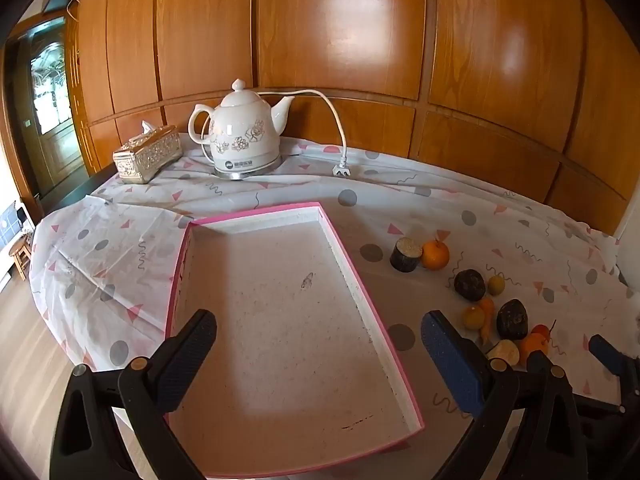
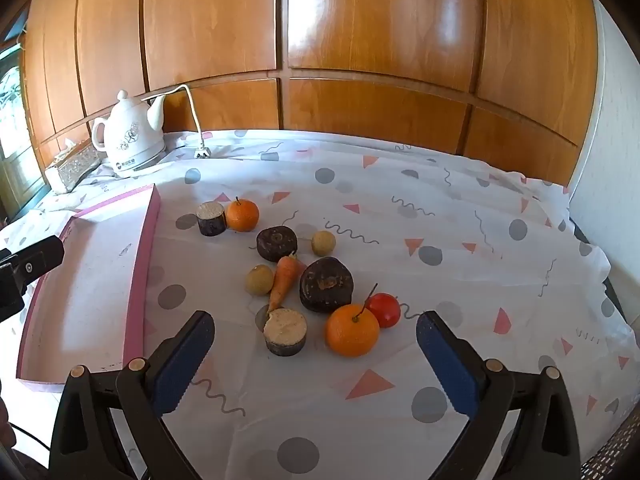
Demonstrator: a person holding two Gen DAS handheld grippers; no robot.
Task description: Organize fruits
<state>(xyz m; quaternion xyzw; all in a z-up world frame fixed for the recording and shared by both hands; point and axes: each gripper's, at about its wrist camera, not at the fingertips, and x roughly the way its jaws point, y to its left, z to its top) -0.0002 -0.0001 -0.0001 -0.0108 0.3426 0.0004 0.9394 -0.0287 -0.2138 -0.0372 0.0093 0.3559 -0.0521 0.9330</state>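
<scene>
Lying loose on the patterned tablecloth [image 2: 400,208] is a cluster of produce: 2 oranges, the near orange [image 2: 352,330] touching a red tomato [image 2: 385,309], the far orange [image 2: 242,214] beside a dark cut cylinder [image 2: 211,218]. Between them sit 2 dark lumps [image 2: 326,284], a carrot [image 2: 285,280], 2 small yellow fruits [image 2: 259,279] and a second cut cylinder [image 2: 285,331]. To the cluster's left stands a shallow pink-rimmed tray [image 1: 360,276], with nothing in it.

The right gripper [image 2: 316,338] hangs over the near fruit, jaws spread wide and gripping nothing. The left gripper [image 1: 320,344] is over the tray, jaws equally wide, holding nothing.

Farther back, against the wooden panelling [image 1: 340,32], stand a white kettle [image 1: 240,132] and a tissue box [image 1: 146,154].
</scene>
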